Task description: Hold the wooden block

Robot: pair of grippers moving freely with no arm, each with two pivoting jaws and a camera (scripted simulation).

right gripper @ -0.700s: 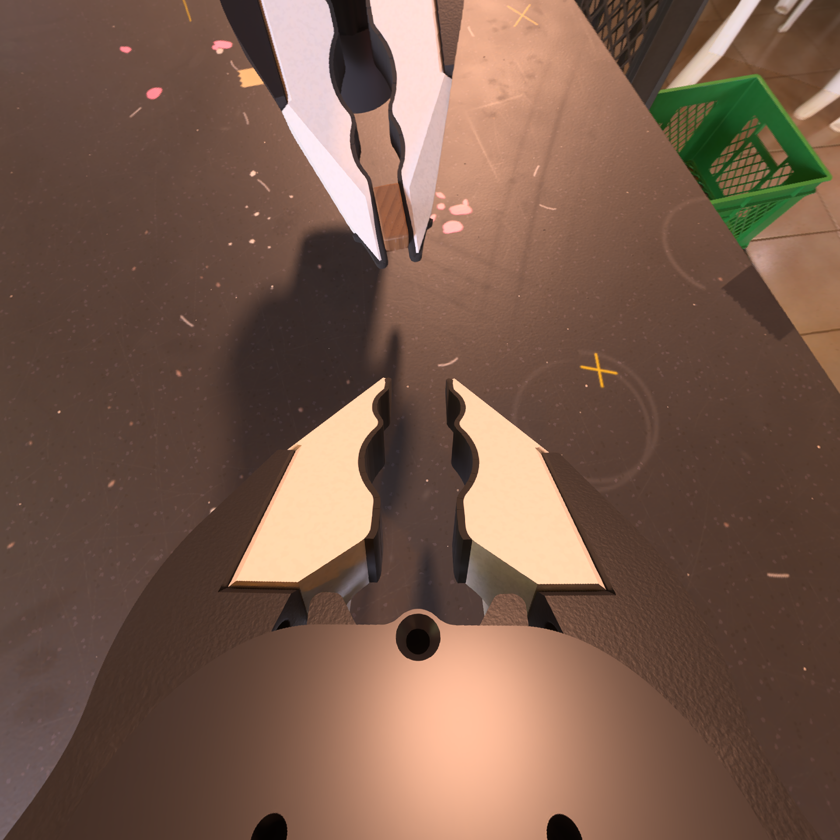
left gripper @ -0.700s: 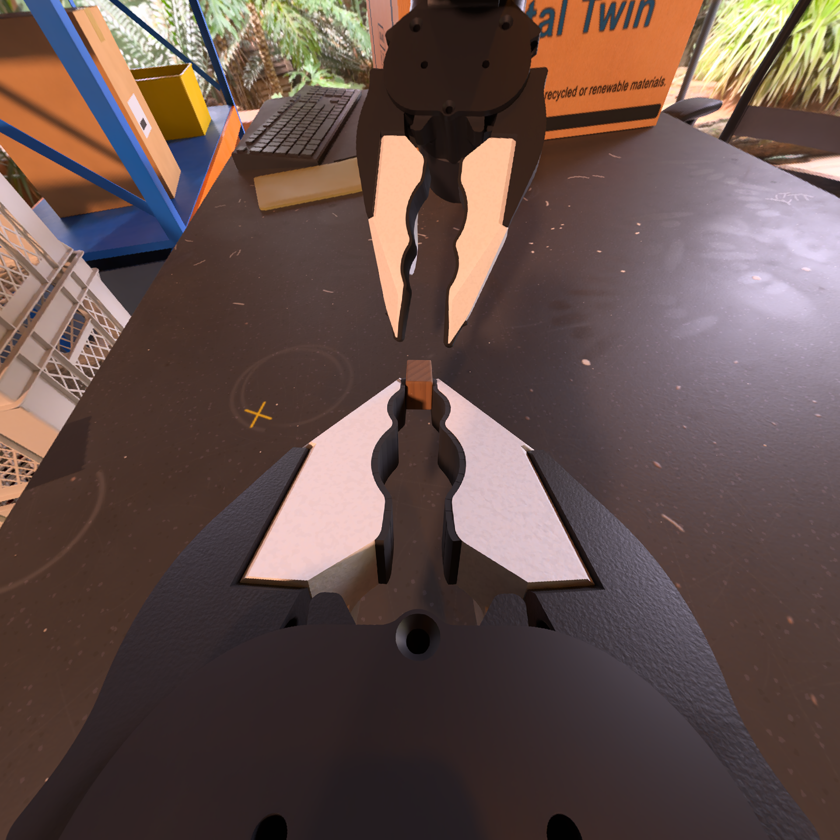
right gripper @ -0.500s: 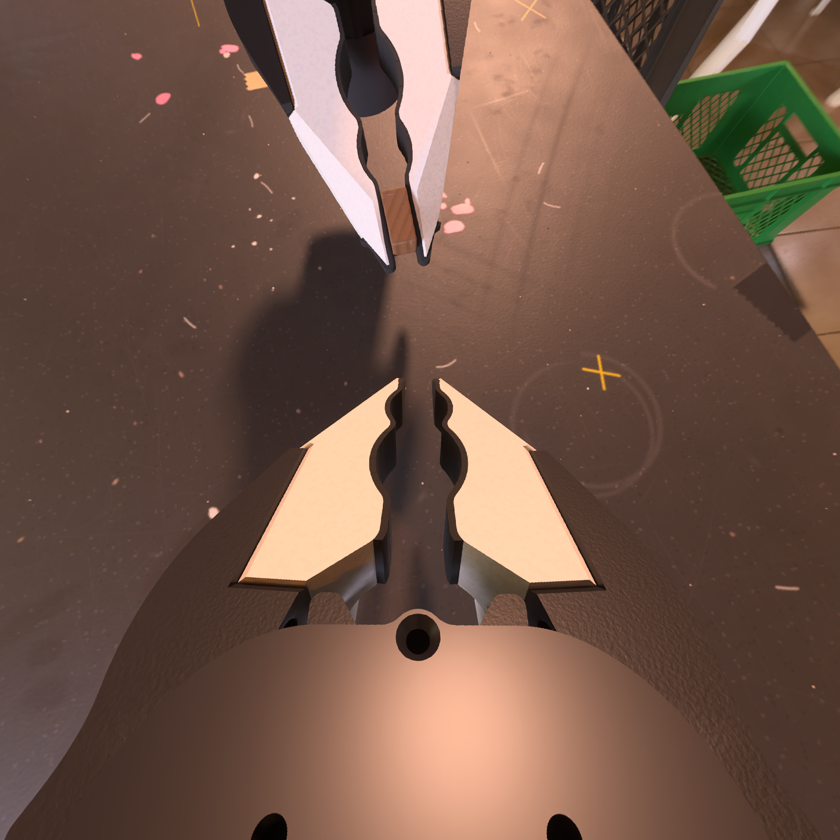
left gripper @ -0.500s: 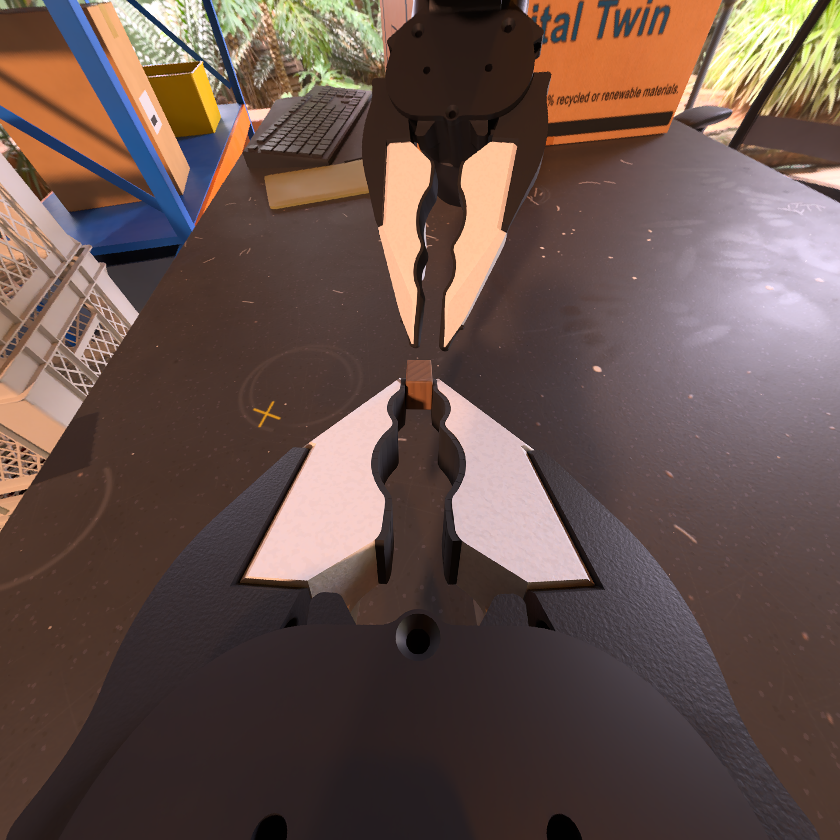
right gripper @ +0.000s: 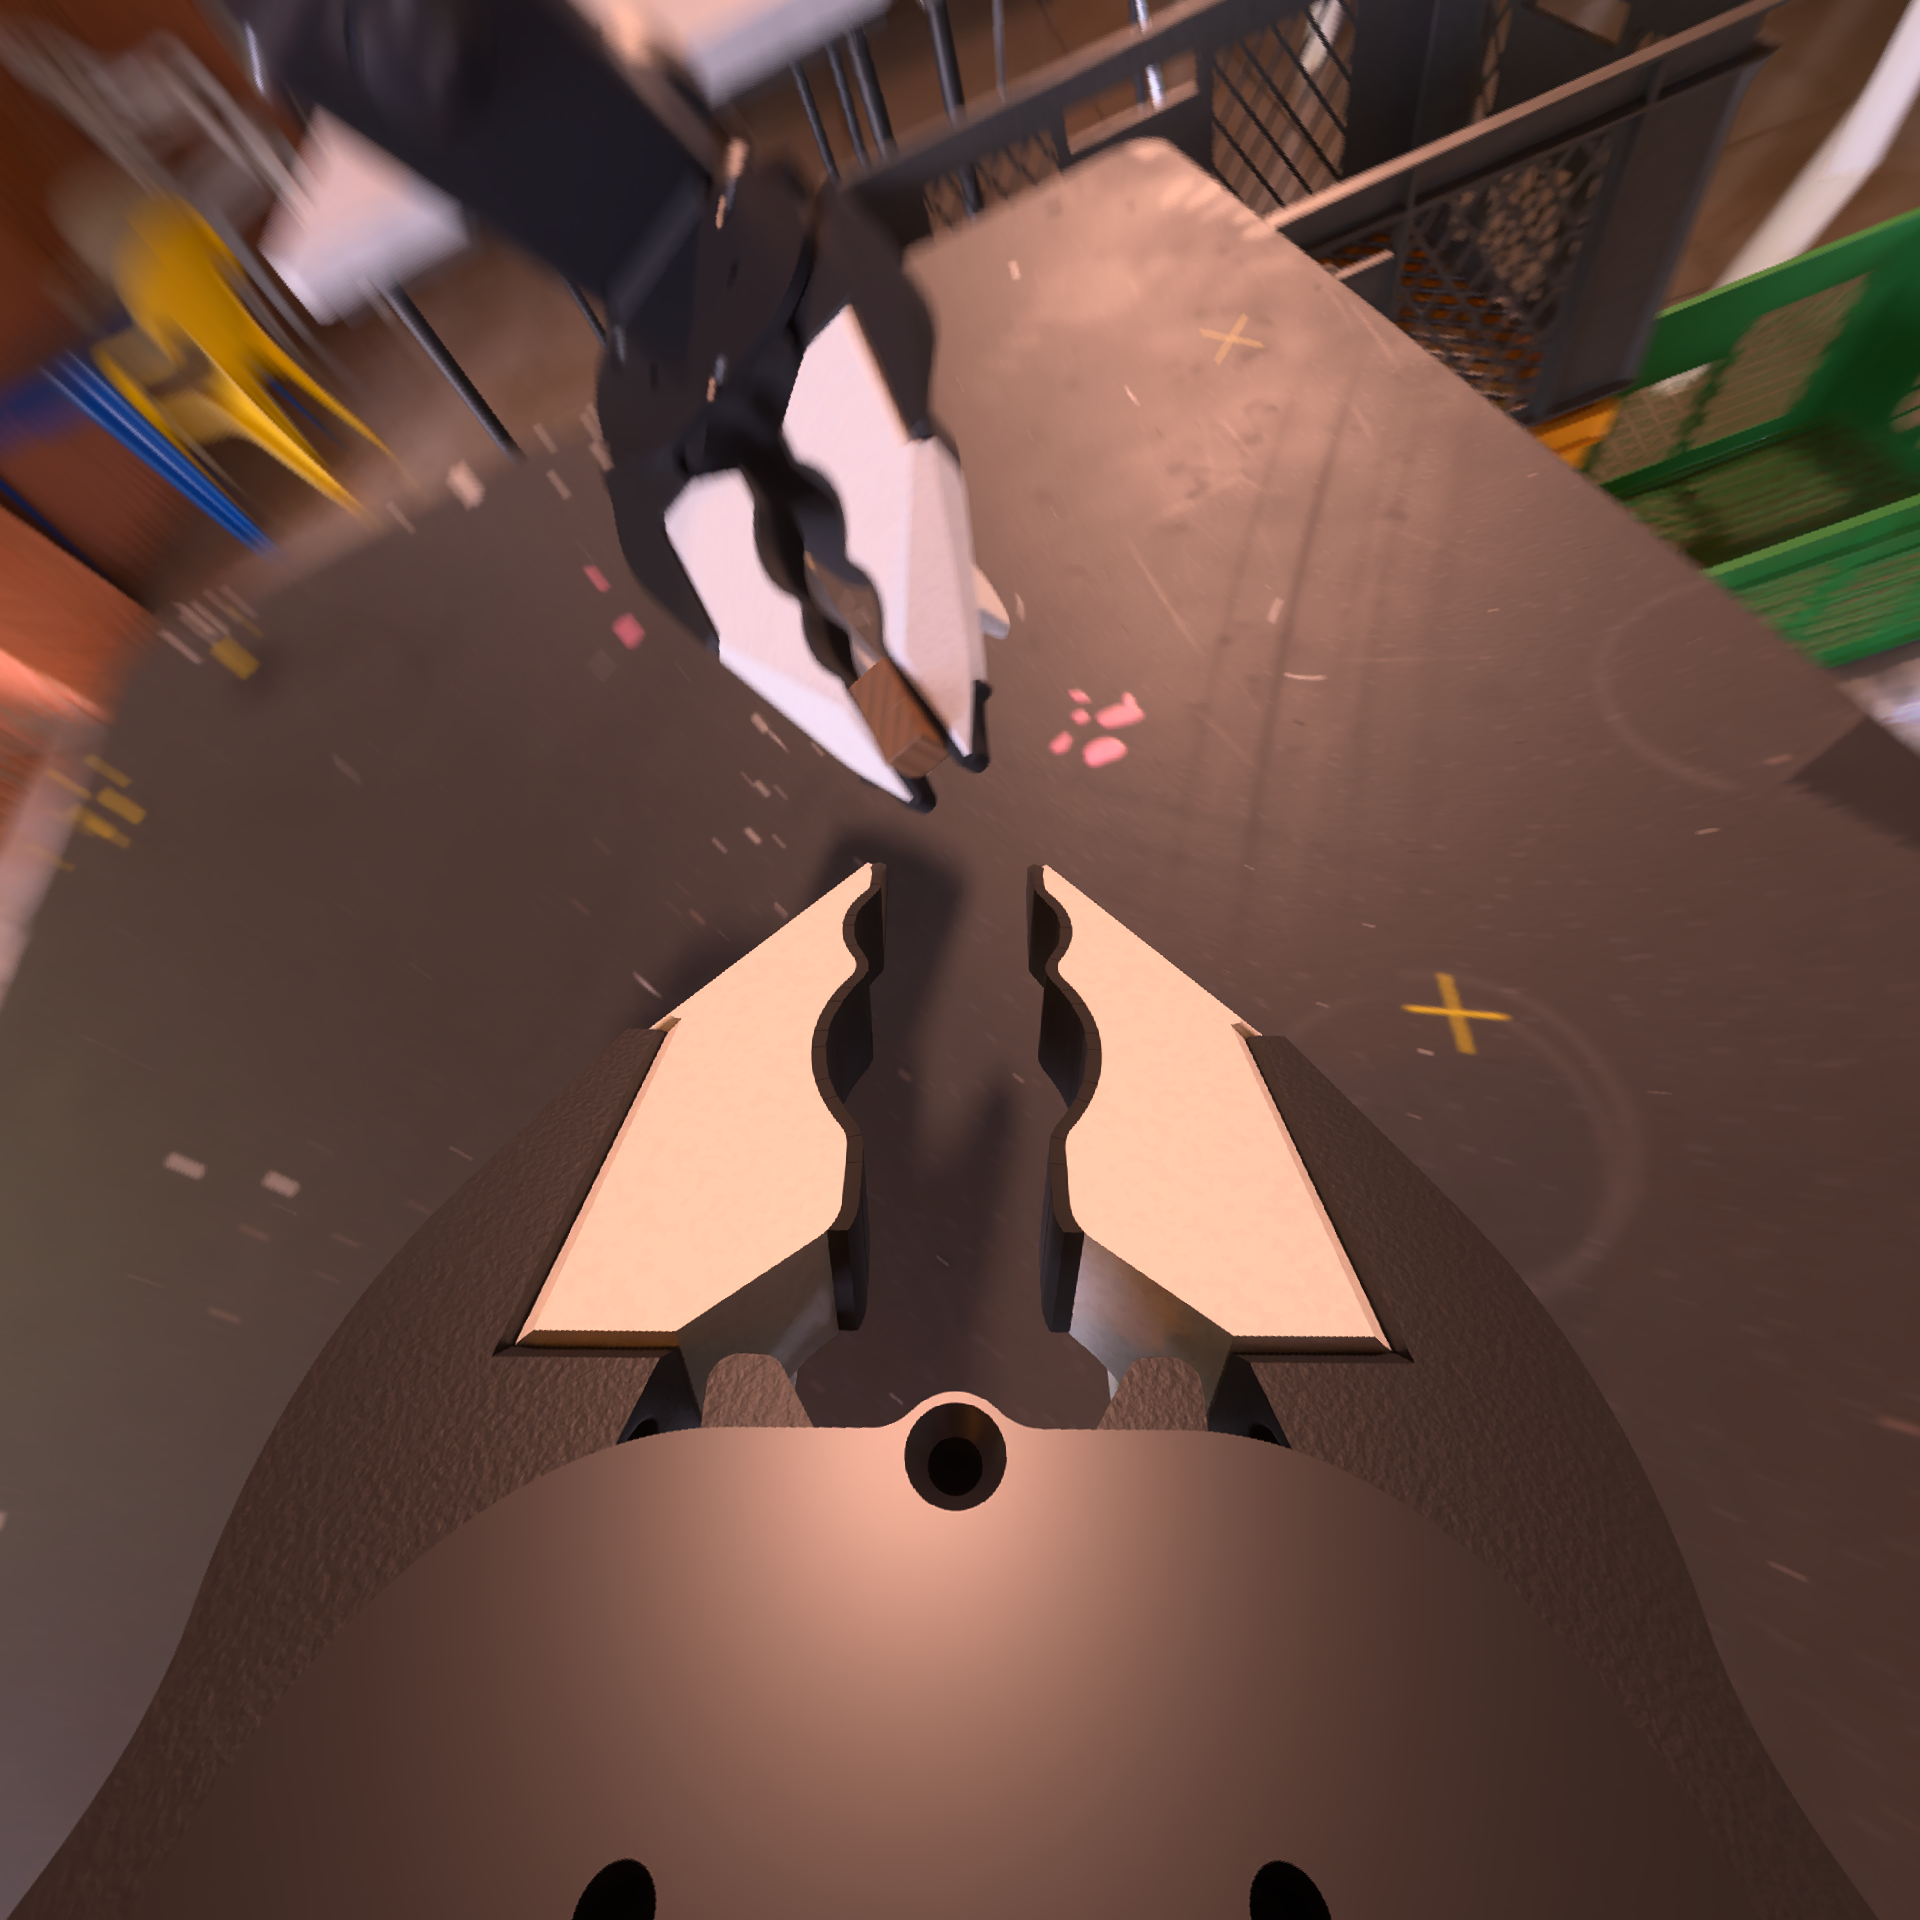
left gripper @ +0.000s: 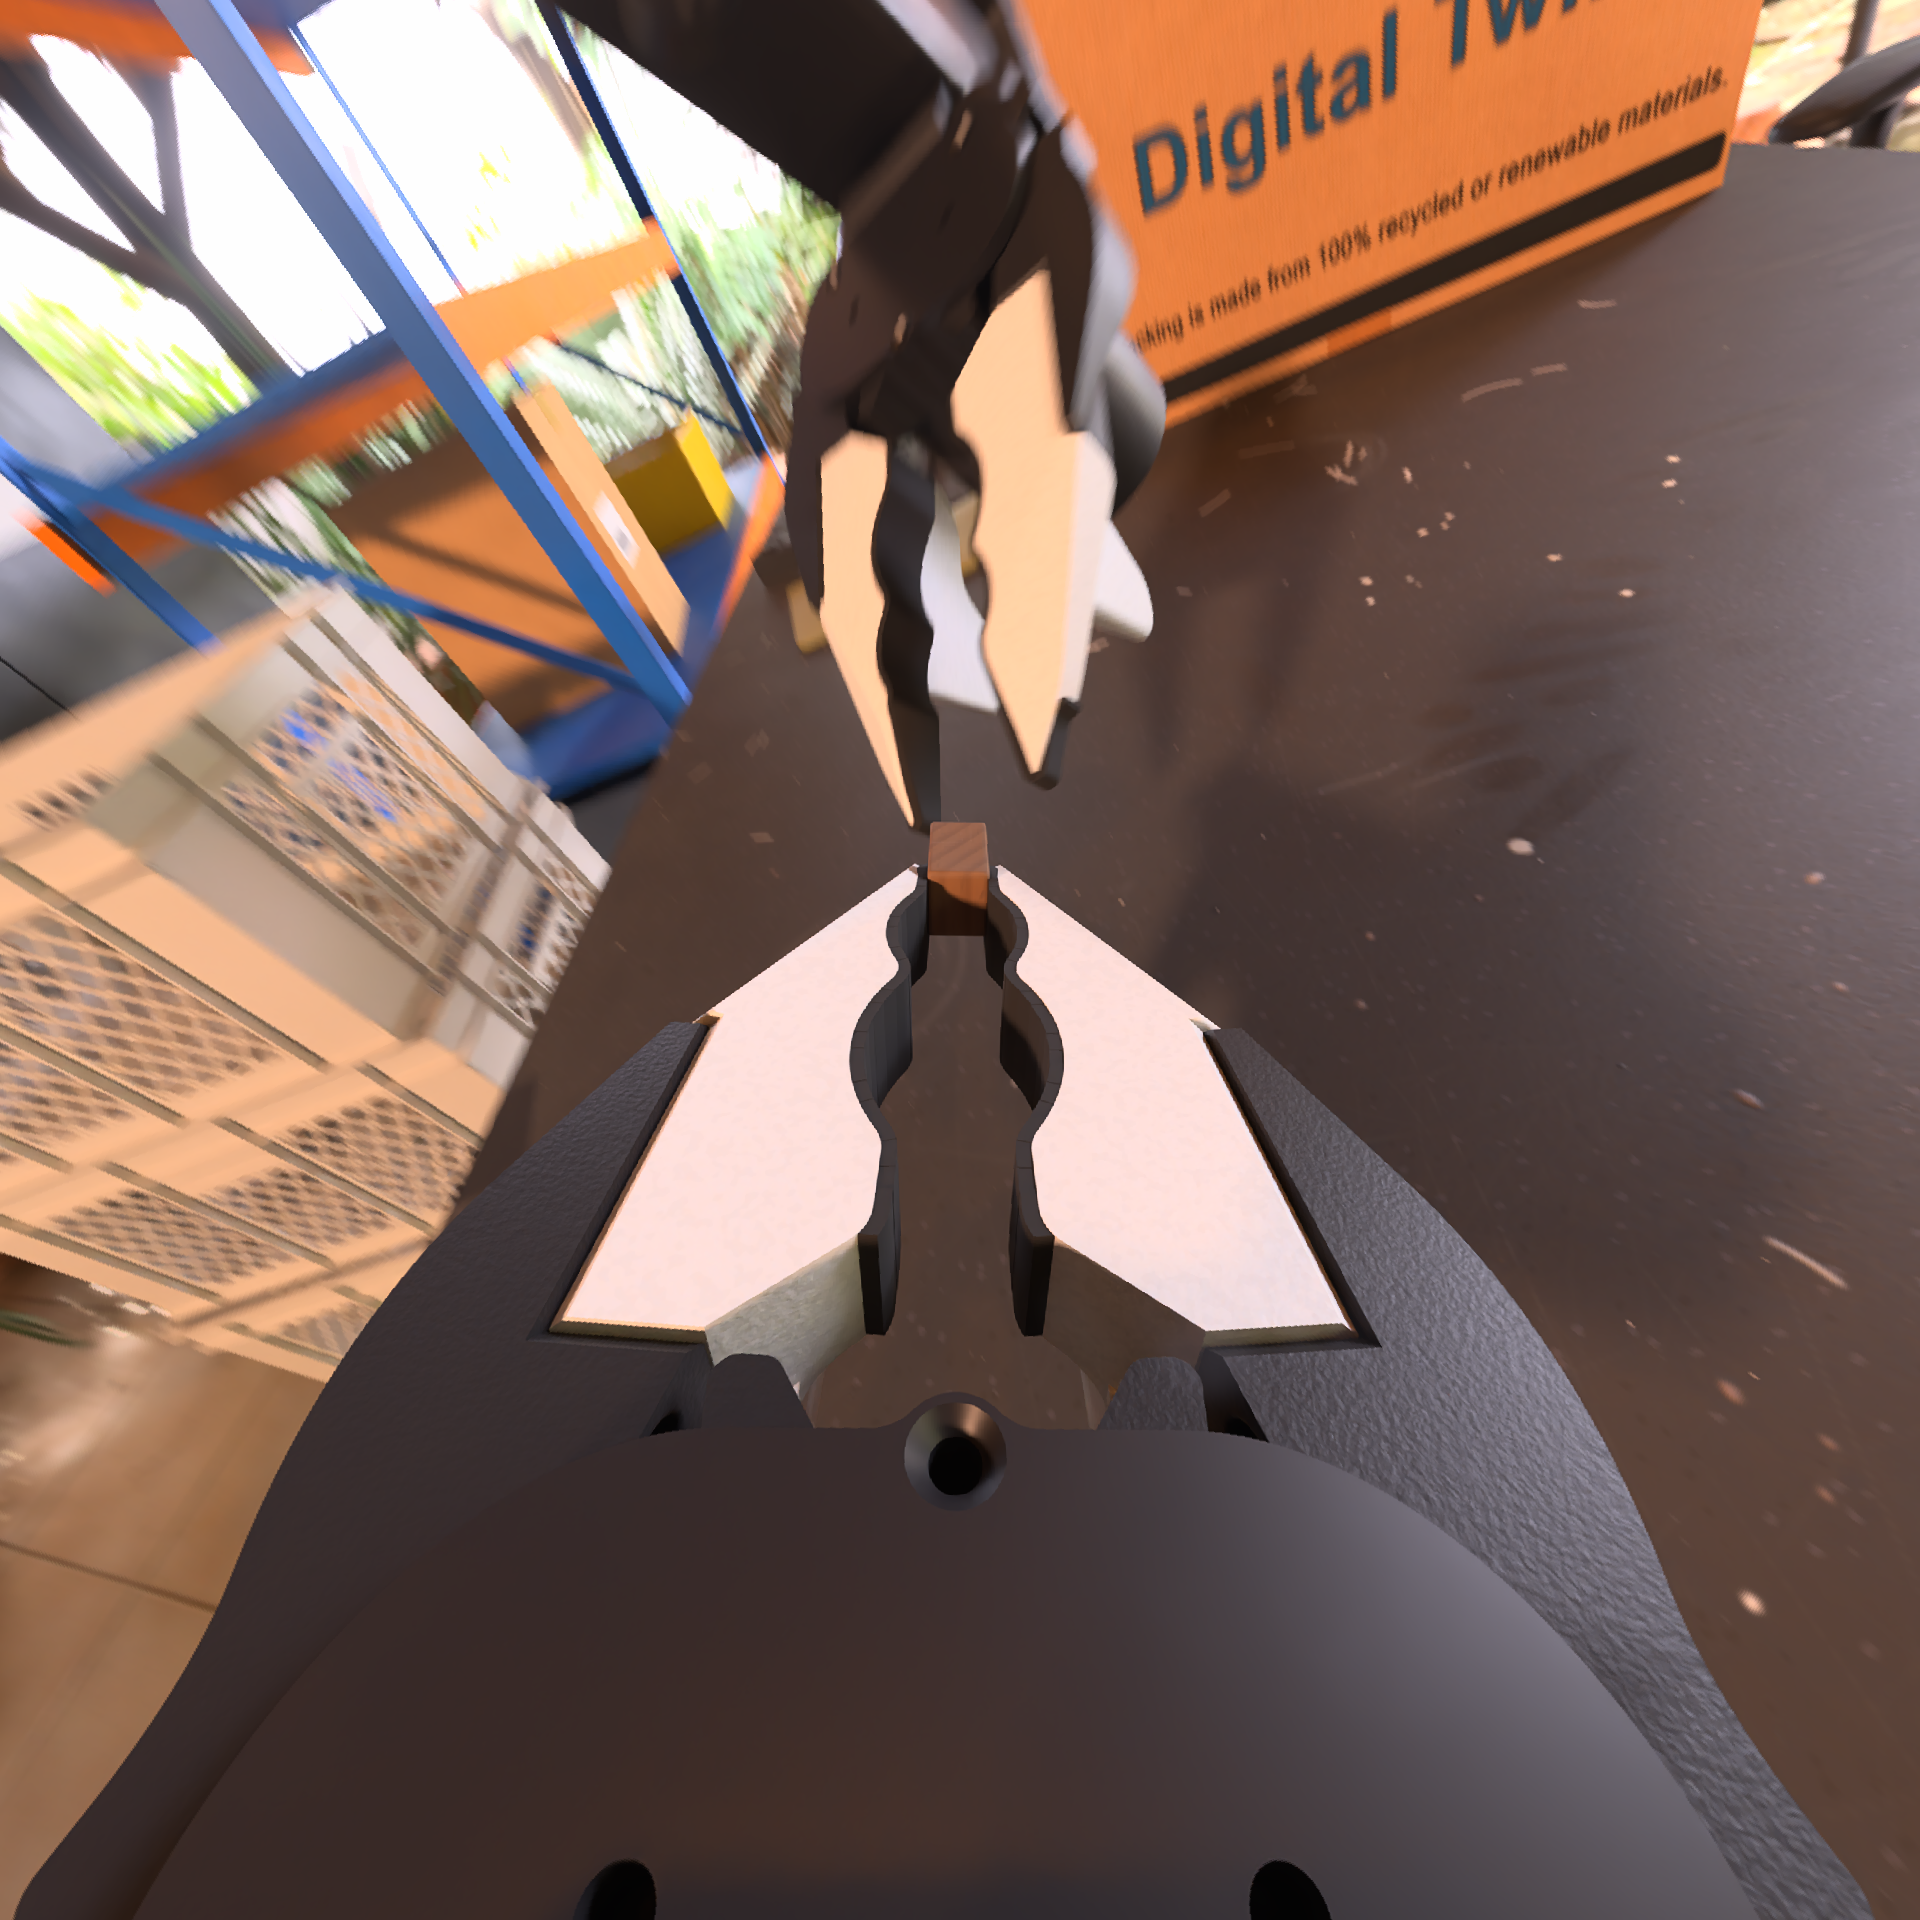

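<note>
left gripper (left gripper: 956, 883) has the wooden block (left gripper: 957, 881) pinched at its 2 fingertips, lifted off the table (left gripper: 1558, 935) so it's properly held, while right gripper (right gripper: 956, 883) hangs nearby empty, fingers parted.

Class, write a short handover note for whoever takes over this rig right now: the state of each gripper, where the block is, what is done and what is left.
Left gripper: shut on the block, pinched at the very tips of the jaws.
Right gripper: jaws apart, holding nothing, facing the left one closely across the table.
Block: small, wooden, in the left grip and apparently lifted off the table; the surroundings are blurred.
Done: block grasped.
Left: keep the grip steady. The hold is only at the tips, so it may slip; go gently. The right gripper looks placed to join or take over, though that is a guess.
</note>
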